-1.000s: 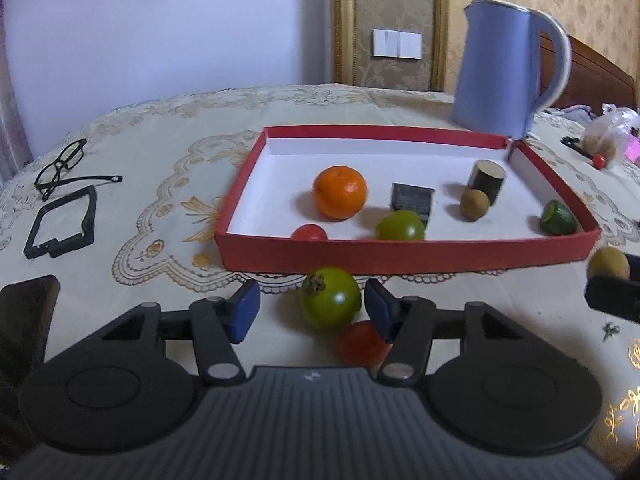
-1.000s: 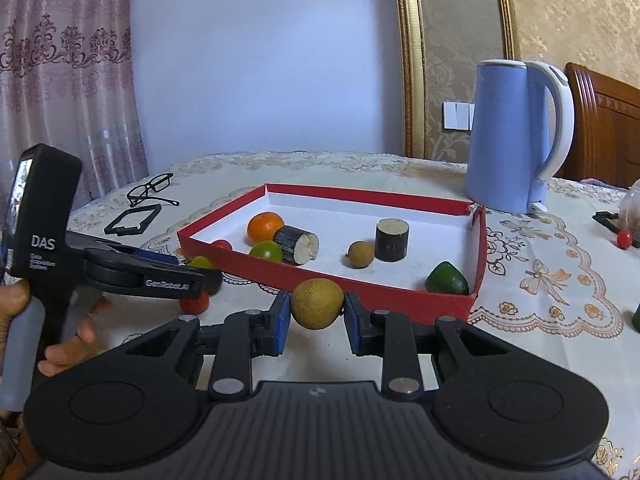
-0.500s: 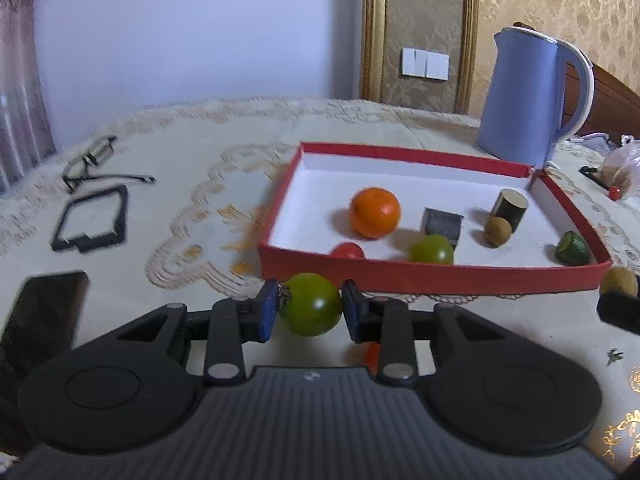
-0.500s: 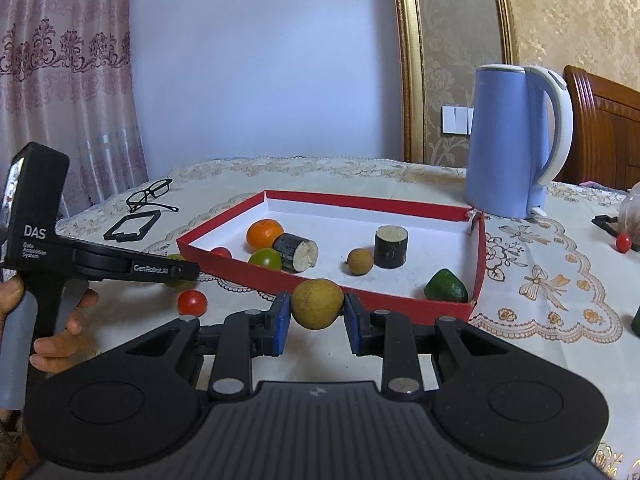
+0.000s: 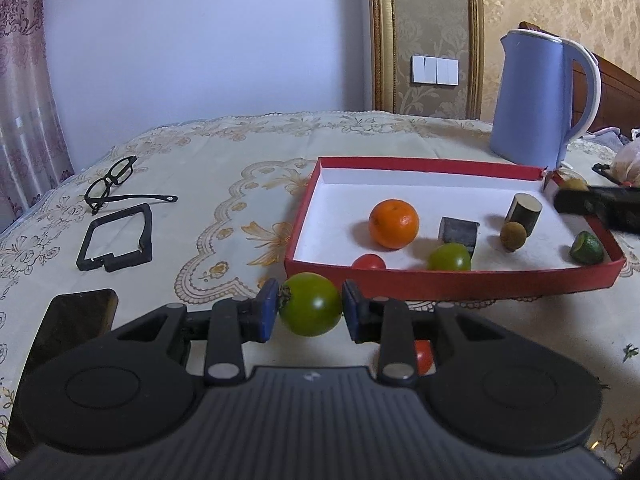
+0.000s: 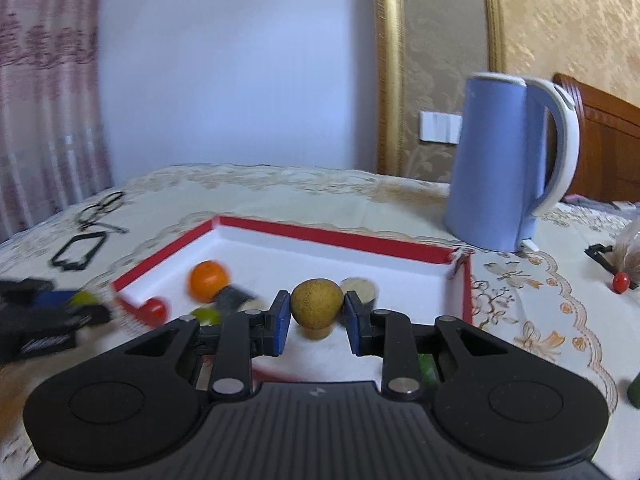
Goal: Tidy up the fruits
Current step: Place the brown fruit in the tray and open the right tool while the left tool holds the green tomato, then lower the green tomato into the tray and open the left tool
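The left gripper squeezes a green tomato just outside the red box. The right gripper squeezes a brown fruit, seemingly over the box; it's blurry.

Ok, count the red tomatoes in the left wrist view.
2: one red tomato inside the red box by its near wall; another on the tablecloth, half hidden behind the left tongs. More may be hidden.

Glossy green tomato, matt rough brown fruit, embroidered cloth tablecloth.
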A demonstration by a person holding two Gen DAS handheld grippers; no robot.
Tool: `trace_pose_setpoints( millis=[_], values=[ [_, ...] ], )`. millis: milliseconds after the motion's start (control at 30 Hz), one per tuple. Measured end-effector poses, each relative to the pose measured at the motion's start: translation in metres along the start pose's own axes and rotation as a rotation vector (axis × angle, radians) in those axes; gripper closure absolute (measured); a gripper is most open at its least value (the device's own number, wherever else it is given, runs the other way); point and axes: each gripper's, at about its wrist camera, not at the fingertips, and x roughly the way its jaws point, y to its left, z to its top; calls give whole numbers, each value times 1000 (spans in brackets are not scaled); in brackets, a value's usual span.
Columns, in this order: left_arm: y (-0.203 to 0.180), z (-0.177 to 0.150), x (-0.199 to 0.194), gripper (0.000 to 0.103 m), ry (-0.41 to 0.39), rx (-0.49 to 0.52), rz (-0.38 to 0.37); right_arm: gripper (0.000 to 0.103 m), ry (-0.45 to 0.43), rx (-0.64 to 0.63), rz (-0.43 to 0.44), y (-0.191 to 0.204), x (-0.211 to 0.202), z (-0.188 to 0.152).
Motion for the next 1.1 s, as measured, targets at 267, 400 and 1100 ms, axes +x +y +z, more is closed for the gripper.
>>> trace_pose_setpoints(
  millis=[267,400,1100],
  values=[
    [0,-1,2,72,3,7,6,75,65,57,-81,-22,53,14],
    [-1,-2,3,72,8,10,3,75,84,65,-108,-25,68,19],
    [-26,-3,-2,72,-23,71,24,41,-82,76,2,17,-55,-55]
  ],
)
